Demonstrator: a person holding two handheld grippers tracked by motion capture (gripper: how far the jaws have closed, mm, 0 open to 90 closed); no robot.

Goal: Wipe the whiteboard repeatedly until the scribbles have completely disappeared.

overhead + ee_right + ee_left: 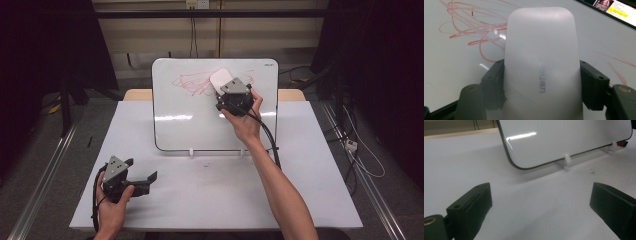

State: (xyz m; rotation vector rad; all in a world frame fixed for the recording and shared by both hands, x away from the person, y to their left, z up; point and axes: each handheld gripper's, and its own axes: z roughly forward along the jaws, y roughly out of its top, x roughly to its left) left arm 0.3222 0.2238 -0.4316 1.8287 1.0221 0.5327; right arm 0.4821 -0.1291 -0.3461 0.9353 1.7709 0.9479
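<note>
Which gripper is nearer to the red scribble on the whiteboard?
Right. The right gripper holds a white eraser against the whiteboard, right beside the red scribble. The left gripper rests open on the table, well in front of the board.

Whiteboard (190,120): glossy white face, thin dark rim, rounded corners. Red scribble (192,82) of looping, overlapping lines across the whiteboard's upper part; fainter pinkish strokes trail right of the eraser in the right gripper view. Eraser (541,62): pale white, matte, faint grey lettering along its back, lying over the scribble's right end. Right tongs (541,82): black, with a grey plate on top. Left tongs (145,180): black, same grey plate, below the whiteboard's lower left corner. Bench (300,165): white sheet; light wood edge shows behind the whiteboard. Two small white feet (566,157) under the whiteboard's lower rim.
</note>
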